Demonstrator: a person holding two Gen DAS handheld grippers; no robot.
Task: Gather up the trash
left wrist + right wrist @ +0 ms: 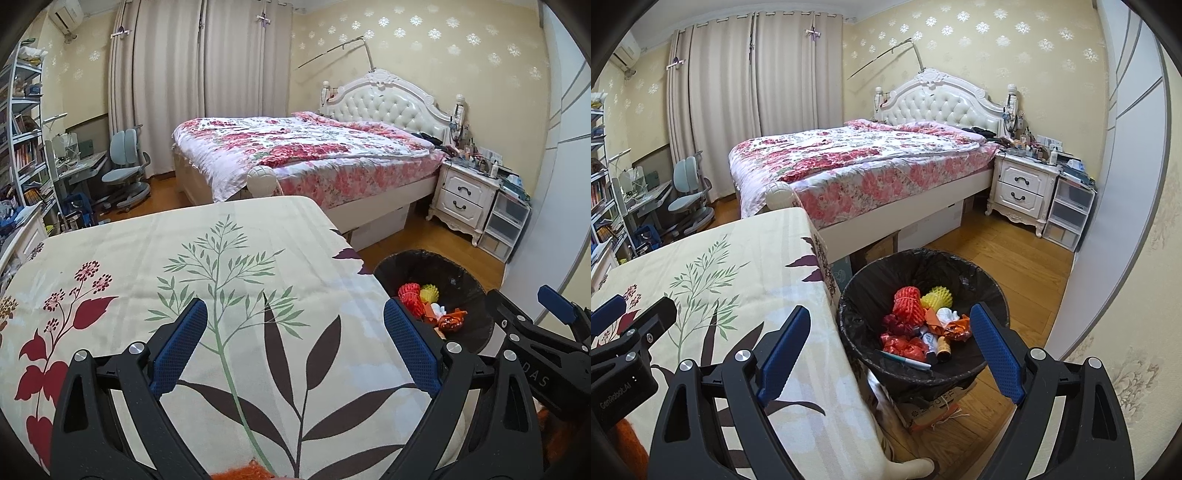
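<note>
Hovering side by side, the left gripper [293, 347] hangs over the cloth-covered bench [147, 258] and the right gripper [890, 349] above the bin [993, 291] on the floor just beside the bench edge; both have their jaws spread wide with nothing between them. The trash already lies in the bin: an orange foam net [907, 301], a yellow foam net [936, 297], crumpled orange wrappers [956, 326], a pen [905, 360] and a small bottle [943, 347]. No trash shows on the bench top, so collecting looks finished or close to it. Any next move calls for checking the near edge, where an orange fuzzy patch [243, 472] is cut off by the frame and by the left gripper's body; whether it is trash or a sleeve I cannot tell. Deeper items in the bin are hidden under the top layer
</note>
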